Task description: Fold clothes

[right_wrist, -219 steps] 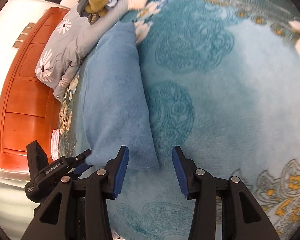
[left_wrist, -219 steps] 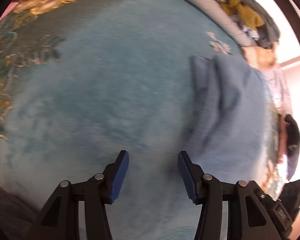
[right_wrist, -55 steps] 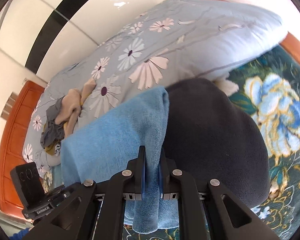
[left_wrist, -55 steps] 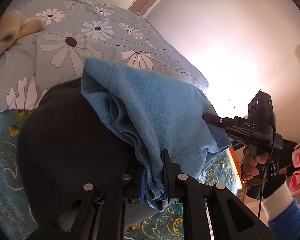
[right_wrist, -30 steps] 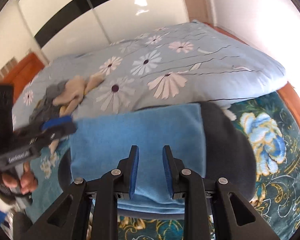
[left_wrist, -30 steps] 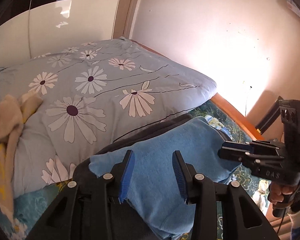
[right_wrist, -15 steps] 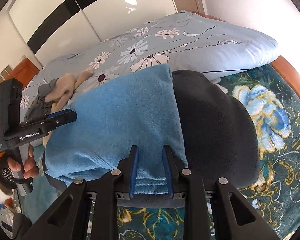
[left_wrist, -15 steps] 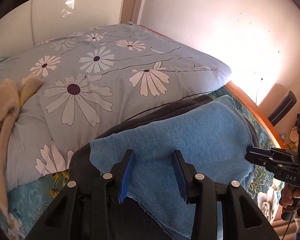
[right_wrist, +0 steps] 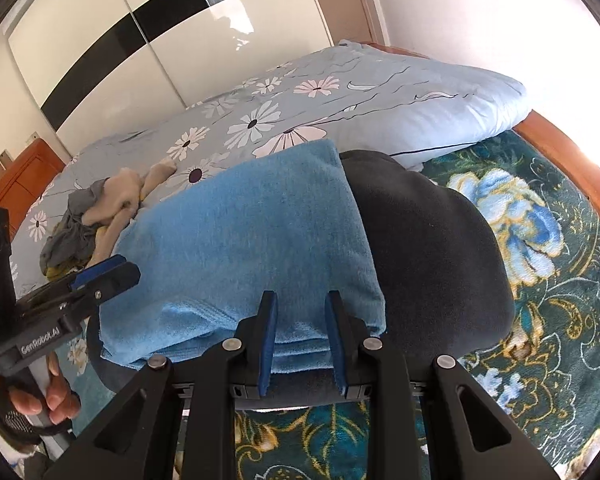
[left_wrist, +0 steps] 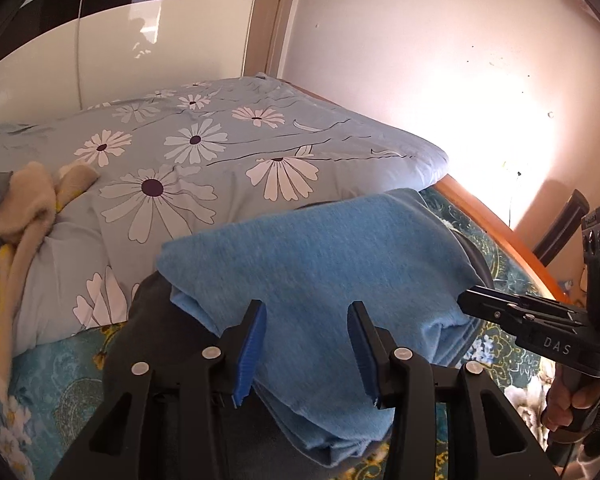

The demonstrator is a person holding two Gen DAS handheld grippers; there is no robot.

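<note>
Now the folded blue garment (left_wrist: 332, 264) lies on top of a folded dark garment (right_wrist: 428, 240), both resting on the bed's teal flowered blanket (right_wrist: 540, 280) just in front of a pale blue duvet with daisies (left_wrist: 204, 160). Over the near edge of the blue garment, the left gripper (left_wrist: 306, 350) has its fingers spread and opening wider; the cloth shows between them, but the blue pads do not press on it. From the right wrist view, the right gripper (right_wrist: 302, 344) has its fingers narrowly parted above the garment's near edge, pinching nothing. Each gripper also appears at the side of the other's view, held by a hand (right_wrist: 56, 400). A heap of beige and grey clothes (right_wrist: 100, 212) sits on the duvet.
</note>
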